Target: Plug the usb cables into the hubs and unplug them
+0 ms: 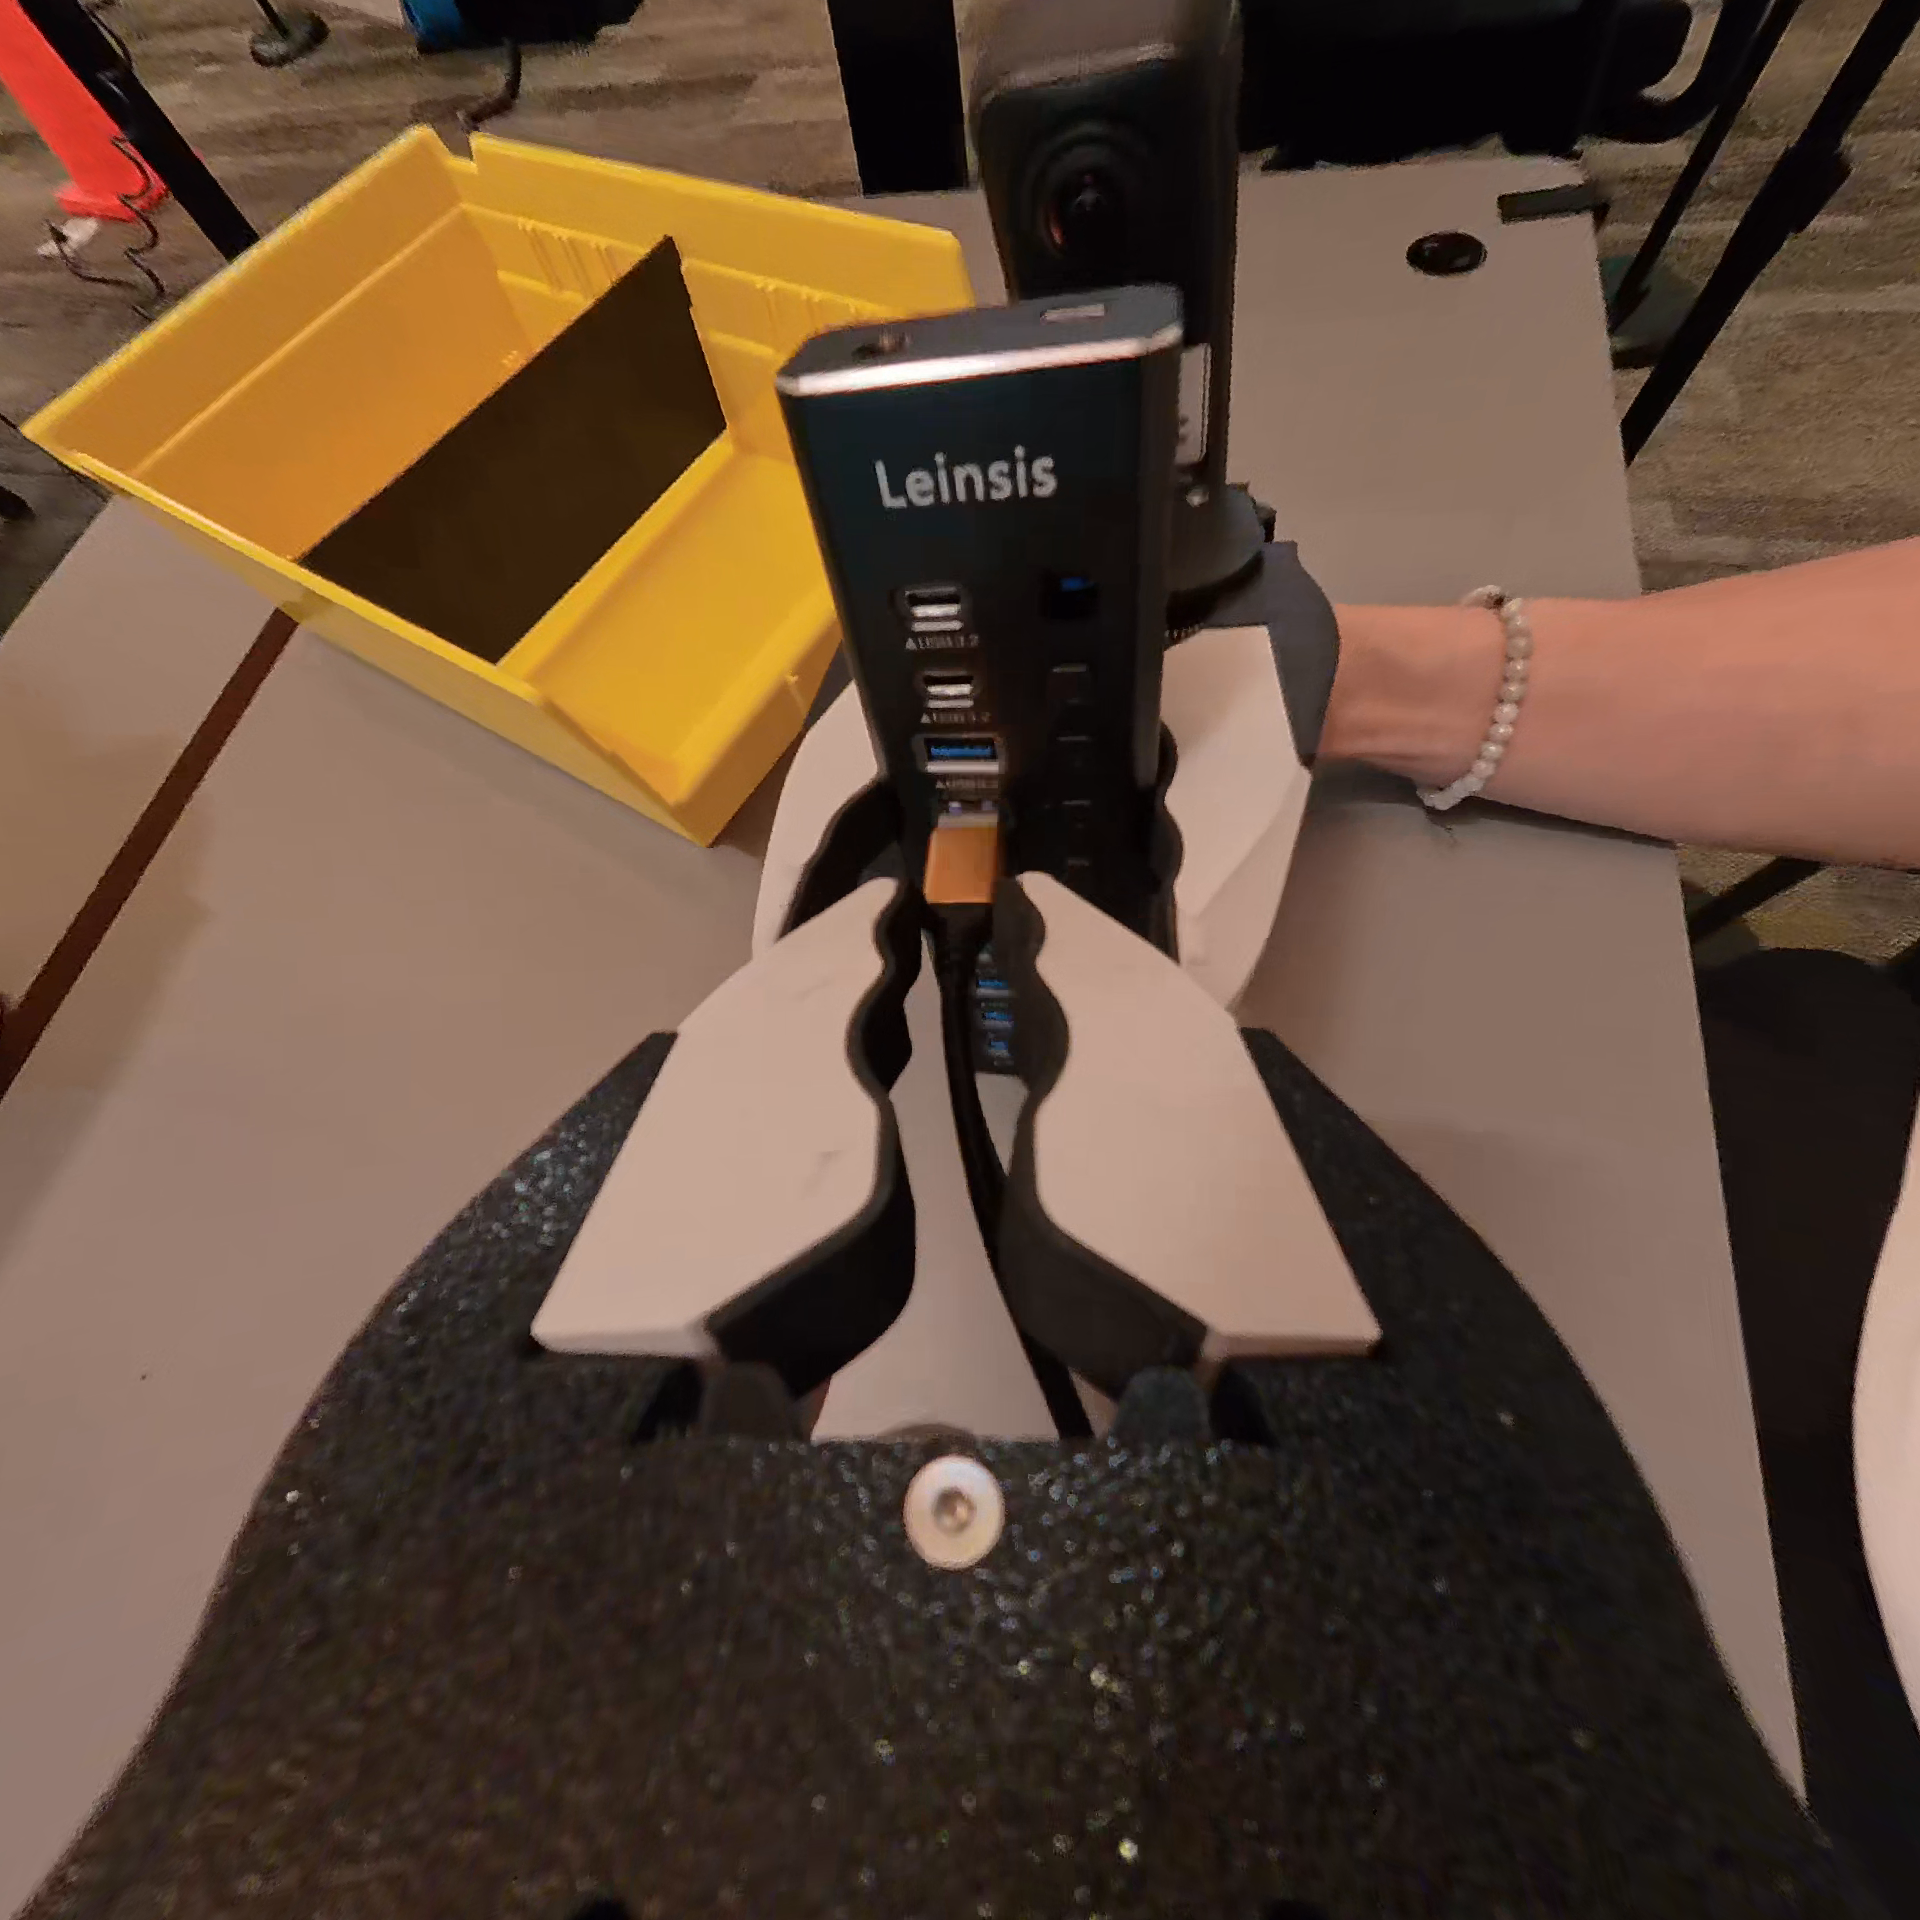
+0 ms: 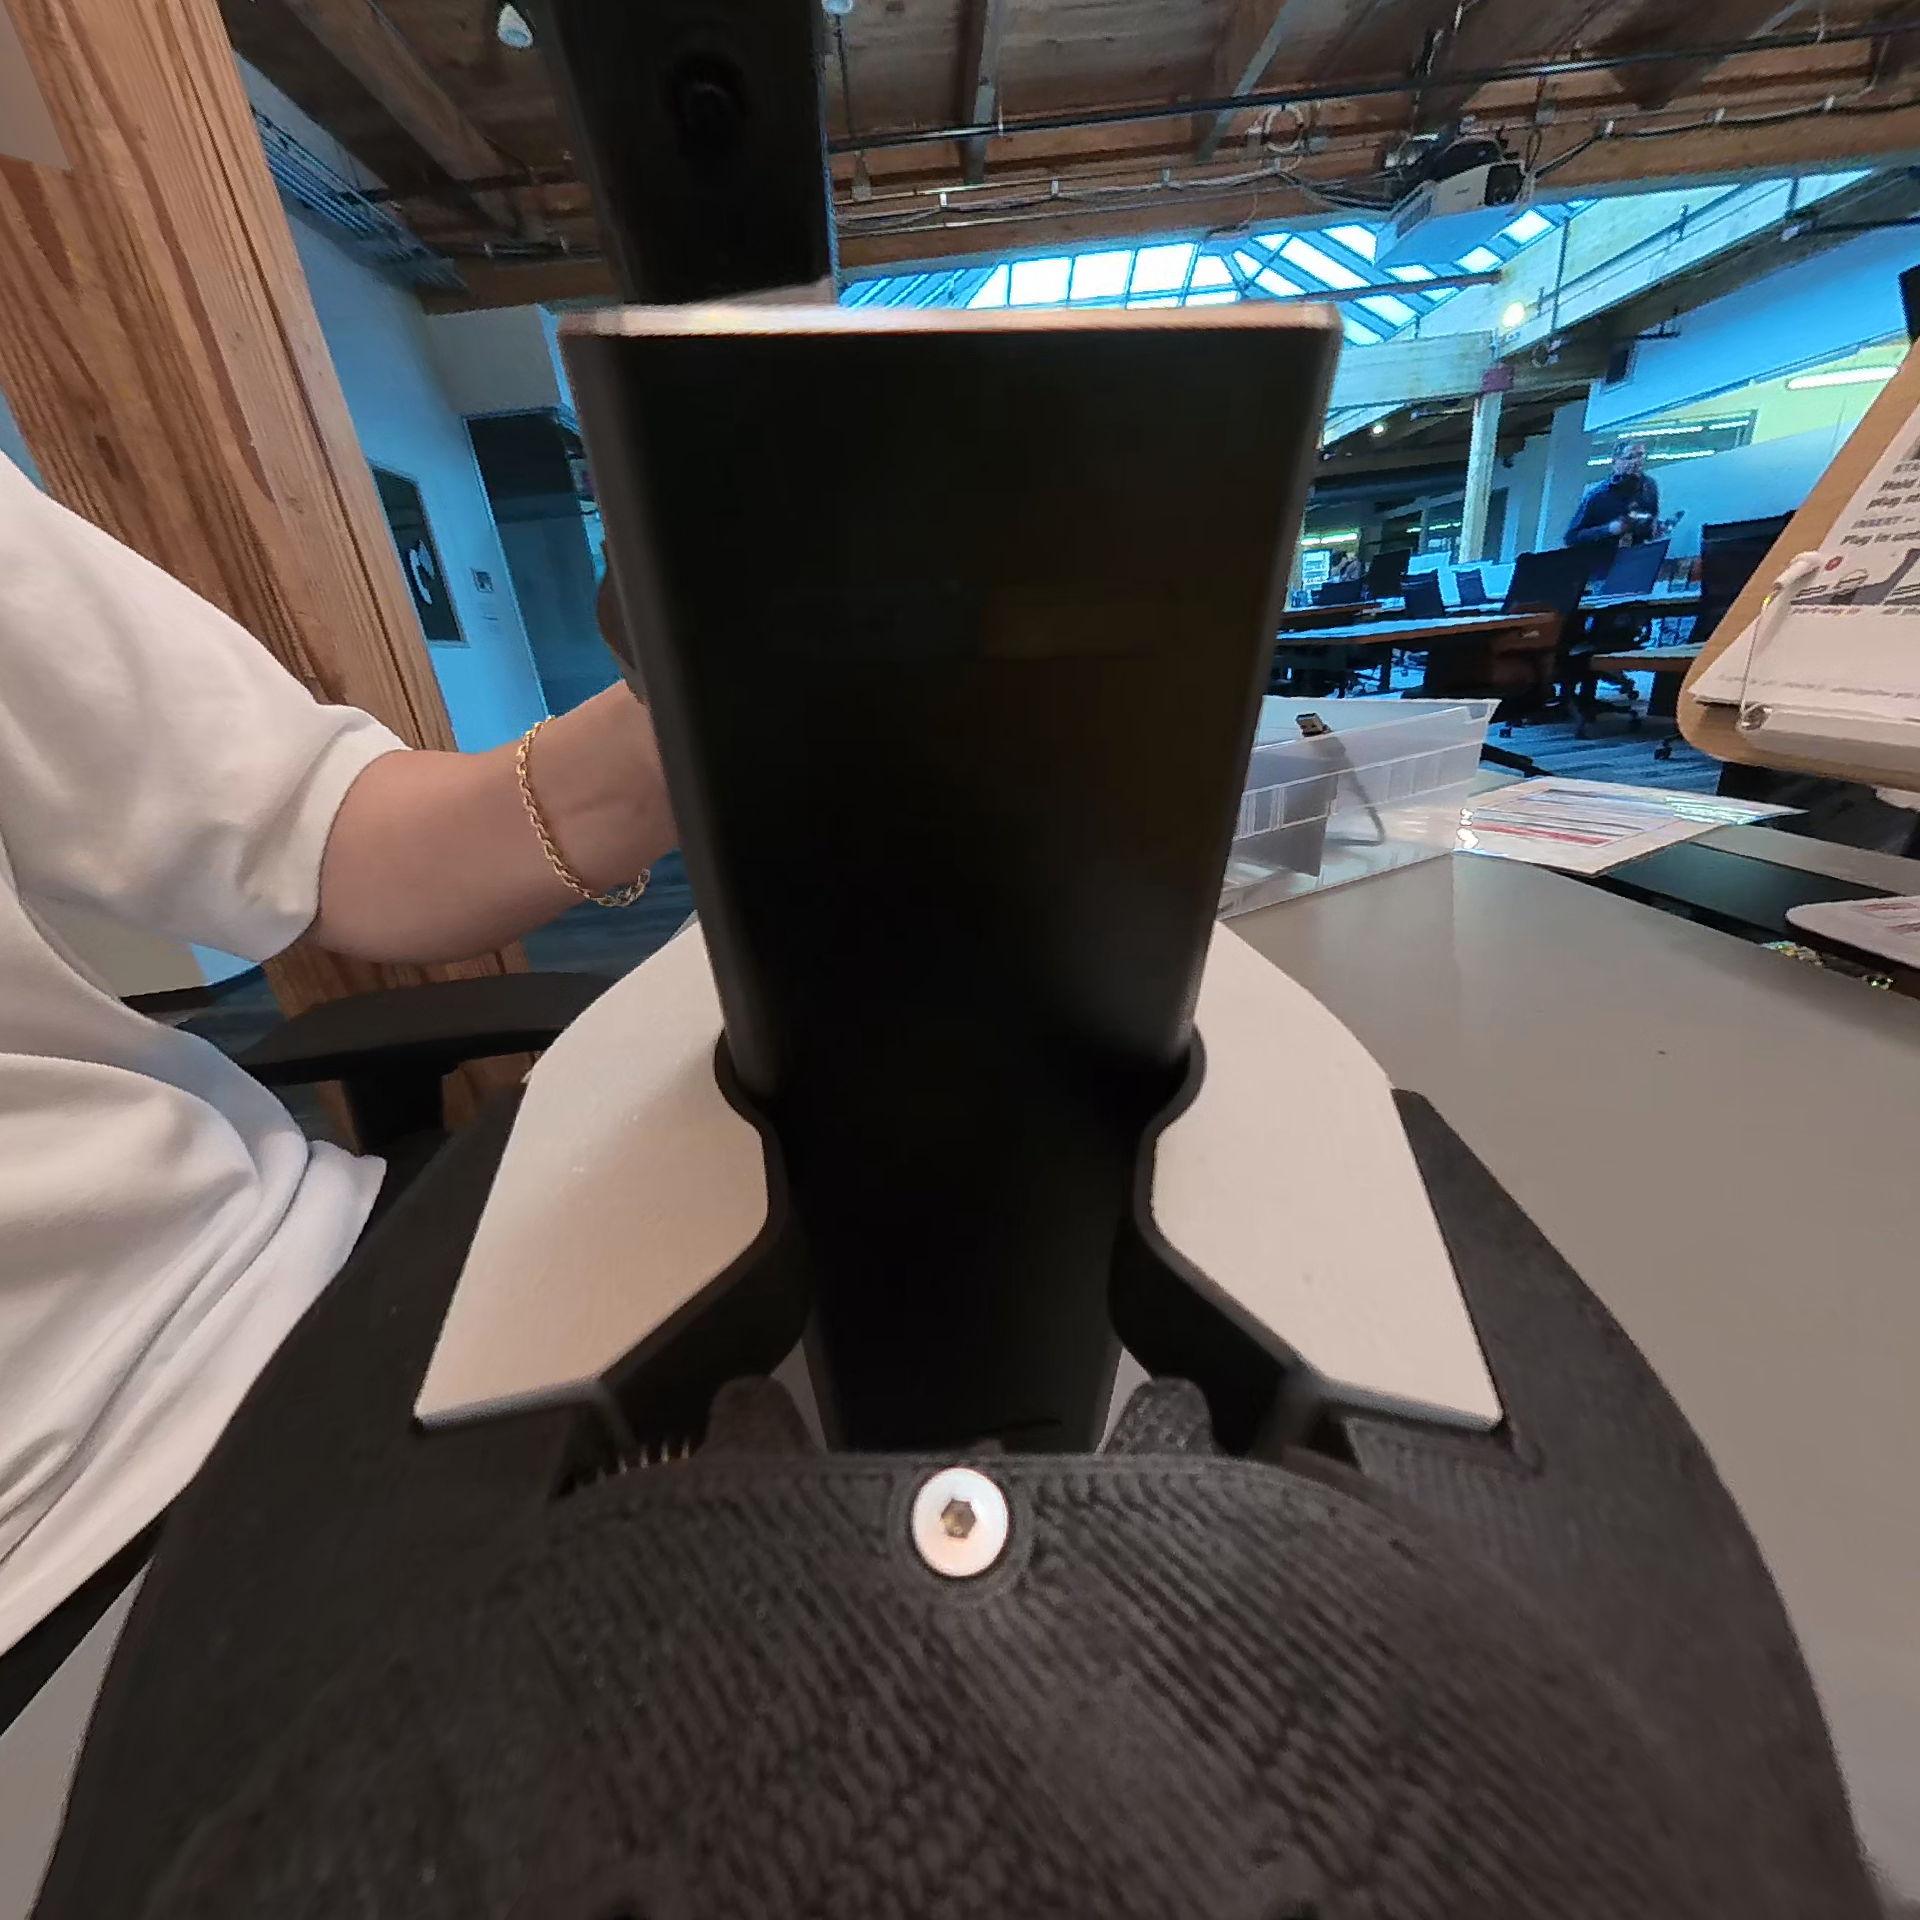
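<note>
While plug sits at port: gold USB plug point(image 1: 961, 862) entering hub point(image 1: 977, 582), upright above bench point(image 1: 416, 987).
Left gripper point(image 1: 961, 914): jaws narrow, bracketing cable point(image 1: 961, 1122); contact unclear.
Right gripper point(image 2: 961, 1081): jaws clamped on hub.
Risk: skewed push could jam plug, tilt hub.

White brand lettering sits near the top of the dark hub point(image 1: 977, 582) face. The small white captions under its upper ports are too blurred for me to read. My right wrist view shows print on the clipboard sheets point(image 2: 1860, 582), the table sheet point(image 2: 1600, 821) and the striped labels on the clear bin point(image 2: 1340, 800).
</note>
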